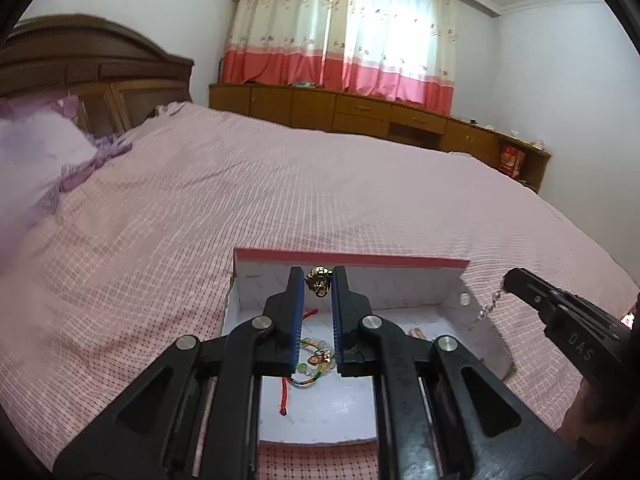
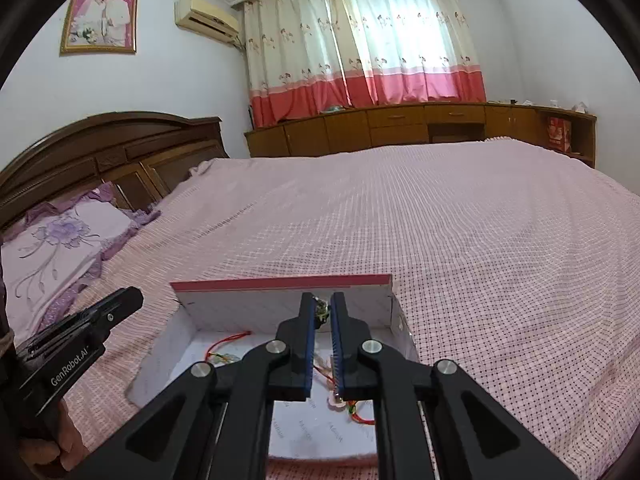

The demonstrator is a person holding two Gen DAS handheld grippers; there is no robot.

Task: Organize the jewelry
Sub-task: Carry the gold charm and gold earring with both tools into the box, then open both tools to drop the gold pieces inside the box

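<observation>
Bed (image 1: pixel 280 200) carries open box (image 1: pixel 352 258). Left tool (image 1: pixel 317 280) pinches gold charm (image 1: pixel 318 281); right tool (image 2: pixel 322 308) pinches beaded chain (image 1: pixel 489 307). Lower both slowly into box, keeping the pieces apart.

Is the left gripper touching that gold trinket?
Touching: the left wrist view shows the left gripper pinching the gold trinket between both pads.

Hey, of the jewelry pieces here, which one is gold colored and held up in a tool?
The gold pendant, pinched at the tips of the left tool above the white box. The beaded bracelet and red cord lie on the box floor.
</observation>
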